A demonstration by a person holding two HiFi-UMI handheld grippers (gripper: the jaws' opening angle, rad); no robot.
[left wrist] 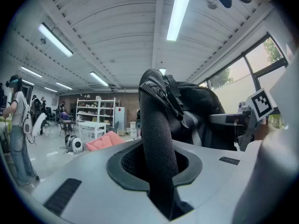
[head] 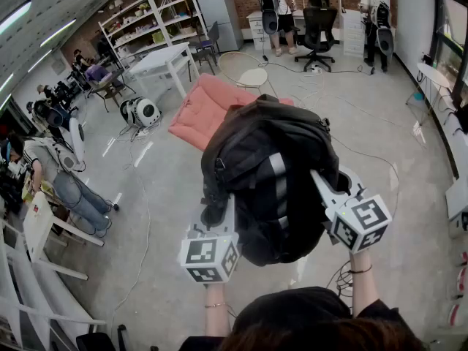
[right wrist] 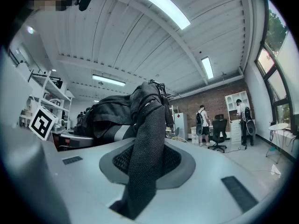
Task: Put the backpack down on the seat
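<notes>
Left claw (left wrist: 161, 171) and right claw (right wrist: 145, 164) clamp the backpack (head: 270, 167) by its straps (left wrist: 159, 125).

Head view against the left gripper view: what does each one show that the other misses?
Only the head view: the whole black backpack from above, held up between the left gripper and the right gripper, plus a black office chair. Only the left gripper view: its own jaws shut on a mesh shoulder strap, seen close up. Both: the backpack, the pink seat on the floor and the white shelves.
</notes>
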